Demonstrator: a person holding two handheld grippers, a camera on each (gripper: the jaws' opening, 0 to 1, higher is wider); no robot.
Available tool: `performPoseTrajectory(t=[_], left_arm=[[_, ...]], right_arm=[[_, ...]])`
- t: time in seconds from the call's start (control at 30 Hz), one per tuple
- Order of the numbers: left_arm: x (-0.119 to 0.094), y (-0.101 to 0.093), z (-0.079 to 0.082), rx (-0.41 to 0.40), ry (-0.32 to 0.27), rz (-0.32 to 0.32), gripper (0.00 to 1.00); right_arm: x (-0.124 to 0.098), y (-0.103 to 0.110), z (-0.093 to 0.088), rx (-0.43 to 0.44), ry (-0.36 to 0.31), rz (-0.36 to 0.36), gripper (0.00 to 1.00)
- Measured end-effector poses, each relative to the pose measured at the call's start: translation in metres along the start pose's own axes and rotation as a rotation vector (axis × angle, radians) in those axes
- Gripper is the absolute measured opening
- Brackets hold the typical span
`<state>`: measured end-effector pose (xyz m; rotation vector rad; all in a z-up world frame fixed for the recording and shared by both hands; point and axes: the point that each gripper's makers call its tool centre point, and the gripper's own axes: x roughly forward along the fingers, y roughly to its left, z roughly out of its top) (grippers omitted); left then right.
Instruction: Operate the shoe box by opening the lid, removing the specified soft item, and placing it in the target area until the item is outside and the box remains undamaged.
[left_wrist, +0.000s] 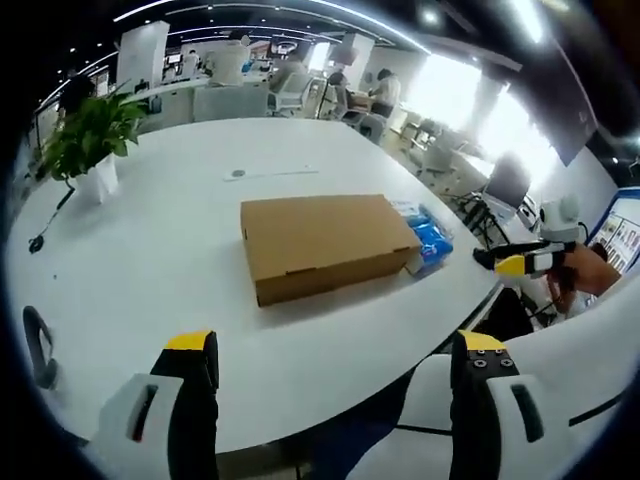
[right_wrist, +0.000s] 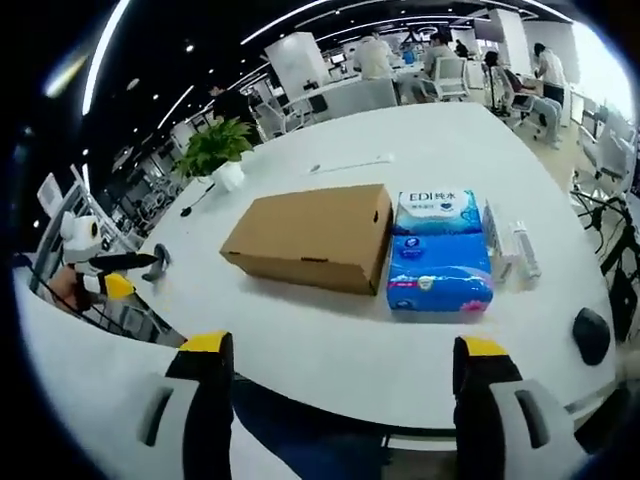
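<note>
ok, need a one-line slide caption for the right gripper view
Open right gripper faces a closed cardboard shoe box beside blue tissue packs on a white table.

The shoe box (right_wrist: 312, 235) lies on the table (right_wrist: 330, 345), tissue packs (right_wrist: 438, 250) touching beside it.

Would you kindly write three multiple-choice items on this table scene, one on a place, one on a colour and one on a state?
1. Where does the tissue pack lie?
A. On top of the cardboard box
B. On the table, against the box's side
C. Beside the plant

2. What colour is the box?
A. Brown
B. White
C. Blue

3. How is the box's lid?
A. Removed
B. Propped half open
C. Closed

Answers:
1 B, the right gripper view shows the pack alongside the box on the white table.
2 A, it is plain brown cardboard.
3 C, the top lies flat and shut, and both tools stand open, short of it.
</note>
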<state>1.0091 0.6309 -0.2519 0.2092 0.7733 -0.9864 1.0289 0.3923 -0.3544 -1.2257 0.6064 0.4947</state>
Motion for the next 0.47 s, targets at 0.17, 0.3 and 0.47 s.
performPoseTrajectory(t=[0.17,0.3,0.47], left_arm=[[0.002,-0.001,-0.004,-0.045,-0.001,-0.016,0.99],[0.0,-0.003,-0.006,-0.032,0.009,-0.01,0.99],[-0.001,0.003,0.0,-0.032,0.011,0.018,0.99]], right_arm=[[-0.003,-0.001,0.003,0.062,-0.018,0.012,0.93],[-0.021,-0.009,0.014,0.223,-0.08,0.013,0.93],[-0.085,-0.031,-0.011,0.965,-0.128,0.087,0.93]])
